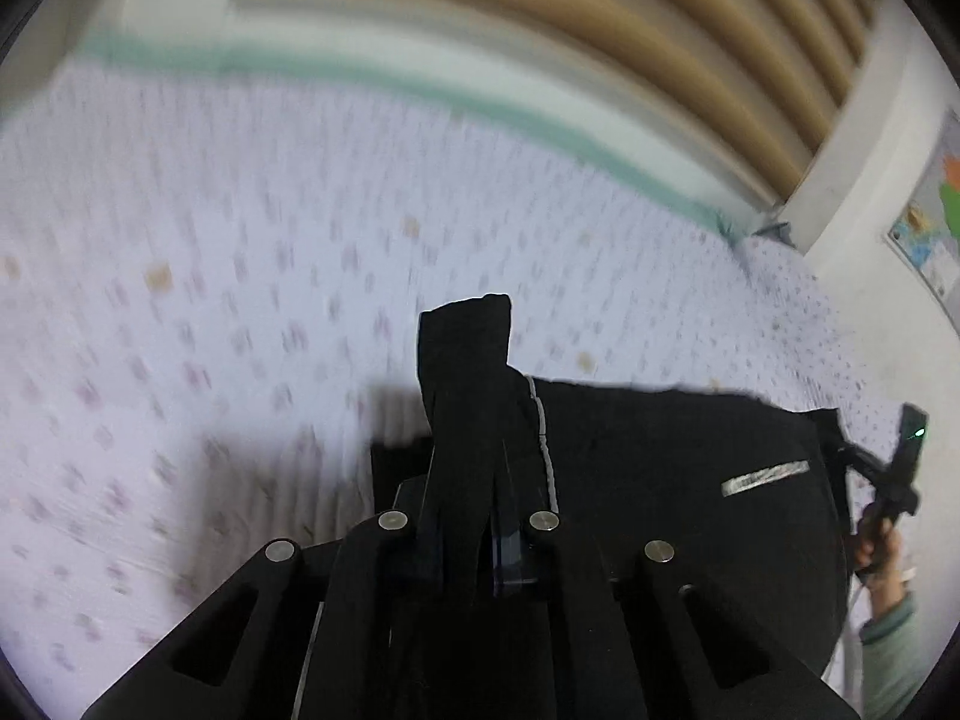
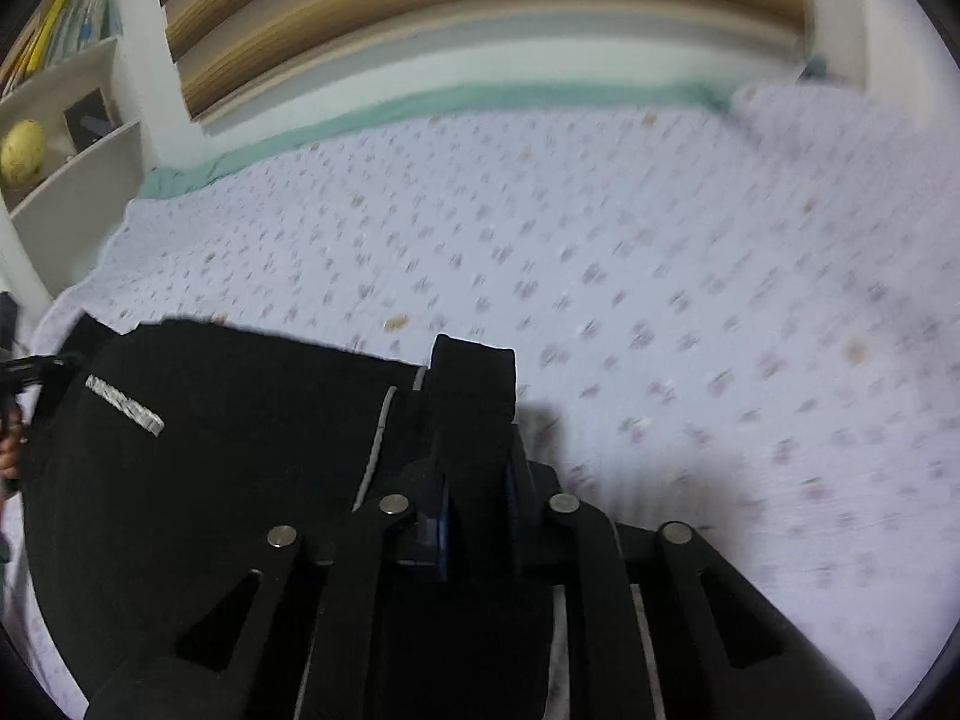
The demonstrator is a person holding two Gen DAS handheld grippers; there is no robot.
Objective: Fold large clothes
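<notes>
A black garment (image 1: 672, 480) with a white stripe and a small silver label hangs stretched between my two grippers above the bed. My left gripper (image 1: 465, 360) is shut on one edge of it, with cloth bunched between the fingers. My right gripper (image 2: 474, 402) is shut on the other edge of the same garment (image 2: 228, 456). The right gripper also shows at the far right of the left wrist view (image 1: 900, 468), held by a hand.
A bed with a white, purple-flowered sheet (image 2: 660, 276) fills both views, with a teal edge (image 2: 420, 105) along the far side. A wooden headboard (image 2: 480, 6) and white wall stand behind. A white bookshelf (image 2: 66, 120) stands at the left.
</notes>
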